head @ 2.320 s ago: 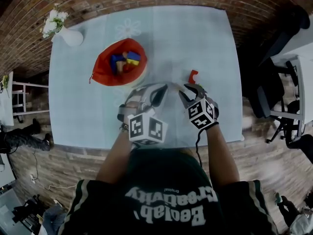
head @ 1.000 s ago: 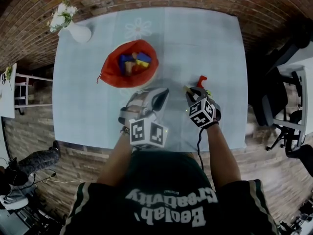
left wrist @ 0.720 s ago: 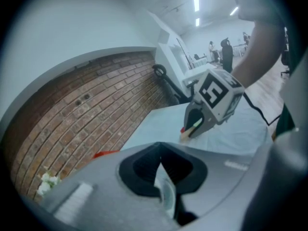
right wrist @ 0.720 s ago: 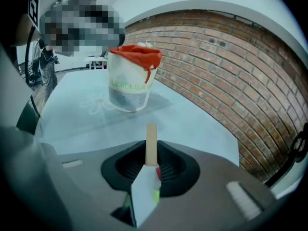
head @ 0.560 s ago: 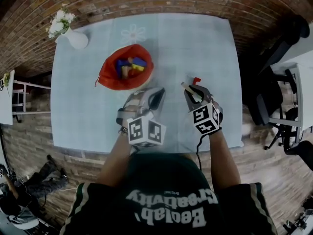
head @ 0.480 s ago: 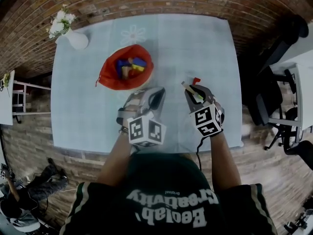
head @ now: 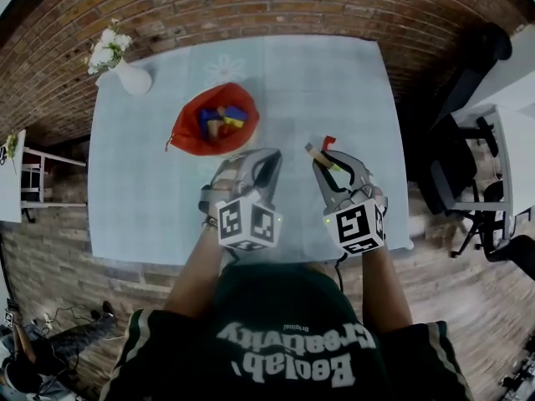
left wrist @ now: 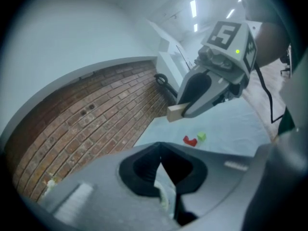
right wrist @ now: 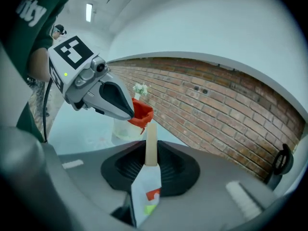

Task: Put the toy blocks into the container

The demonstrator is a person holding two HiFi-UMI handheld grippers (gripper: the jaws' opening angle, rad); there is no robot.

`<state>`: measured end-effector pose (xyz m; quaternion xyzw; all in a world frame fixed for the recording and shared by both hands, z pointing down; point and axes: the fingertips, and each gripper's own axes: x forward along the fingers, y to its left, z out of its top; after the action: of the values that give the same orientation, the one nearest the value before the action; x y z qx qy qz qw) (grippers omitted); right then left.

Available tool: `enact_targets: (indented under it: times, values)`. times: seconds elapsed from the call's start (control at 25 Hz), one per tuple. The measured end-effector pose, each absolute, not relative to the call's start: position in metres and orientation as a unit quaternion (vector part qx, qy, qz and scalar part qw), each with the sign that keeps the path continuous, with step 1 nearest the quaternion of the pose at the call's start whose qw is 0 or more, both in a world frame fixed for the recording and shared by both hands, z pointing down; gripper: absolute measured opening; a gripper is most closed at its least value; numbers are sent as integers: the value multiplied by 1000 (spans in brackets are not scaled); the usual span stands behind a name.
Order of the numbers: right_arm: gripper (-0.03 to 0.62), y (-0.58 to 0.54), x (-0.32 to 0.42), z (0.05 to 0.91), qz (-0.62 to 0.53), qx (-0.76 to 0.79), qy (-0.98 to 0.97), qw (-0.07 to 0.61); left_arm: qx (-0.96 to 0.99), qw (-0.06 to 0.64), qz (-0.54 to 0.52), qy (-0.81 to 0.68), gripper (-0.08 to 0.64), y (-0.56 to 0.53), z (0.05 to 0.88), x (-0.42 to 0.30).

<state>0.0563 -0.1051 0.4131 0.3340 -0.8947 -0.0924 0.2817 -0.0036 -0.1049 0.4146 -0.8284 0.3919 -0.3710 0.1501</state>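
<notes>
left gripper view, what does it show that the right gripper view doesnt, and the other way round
Only the left gripper view: the right gripper seen from outside, raised above the table.
Only the right gripper view: the left gripper seen from outside, with the red container just past its tip.
Both: the beige block clamped in the right gripper's fingers, the red block and green block lying on the pale tablecloth, and the brick wall.
</notes>
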Motion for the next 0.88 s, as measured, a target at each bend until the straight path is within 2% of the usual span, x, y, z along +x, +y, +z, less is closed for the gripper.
enact_targets:
  times: [0.16, 0.48, 0.88]
  values:
    - [77, -89, 56, 400, -118, 334, -899, 257, -829, 156, -369, 391, 5, -99, 410, -3]
    - [77, -83, 48, 396, -129, 323, -902, 256, -825, 158, -364, 401, 5, -96, 403, -8]
    - [78, -89, -40, 384, -159, 265, -920, 240, -799, 147, -375, 447, 5, -94, 399, -81]
